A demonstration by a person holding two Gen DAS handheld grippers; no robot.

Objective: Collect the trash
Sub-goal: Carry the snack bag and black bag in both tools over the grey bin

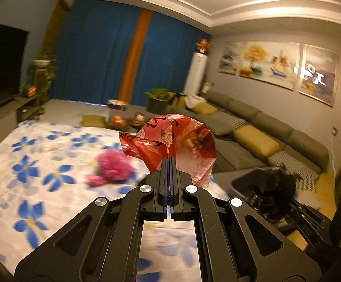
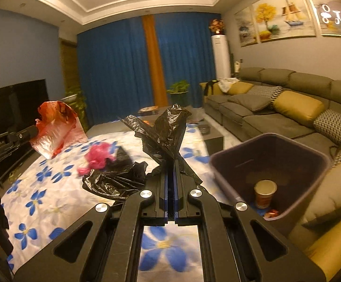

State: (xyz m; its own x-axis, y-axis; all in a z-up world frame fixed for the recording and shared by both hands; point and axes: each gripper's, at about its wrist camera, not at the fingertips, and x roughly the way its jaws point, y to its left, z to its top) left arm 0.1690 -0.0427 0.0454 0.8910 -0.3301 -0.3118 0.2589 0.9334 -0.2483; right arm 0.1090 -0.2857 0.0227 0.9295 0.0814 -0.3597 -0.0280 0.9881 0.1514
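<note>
My left gripper (image 1: 170, 158) is shut on a crumpled red printed plastic bag (image 1: 177, 138), held up over the flowered cloth; the same red bag (image 2: 57, 129) shows at the left of the right wrist view. My right gripper (image 2: 170, 162) is shut on a black plastic bag (image 2: 163, 131) that trails down to the cloth. A pink crumpled bag (image 1: 112, 168), seen again in the right wrist view (image 2: 97, 156), lies on the cloth between both. A dark purple bin (image 2: 269, 171) stands at the right with a paper cup (image 2: 265, 193) inside.
A white cloth with blue flowers (image 2: 36, 199) covers the table. A grey sofa (image 2: 288, 117) with yellow cushions runs along the right wall. A dark television (image 1: 1, 65) stands at the left, and a low coffee table (image 1: 116, 108) and a potted plant (image 2: 179, 94) behind.
</note>
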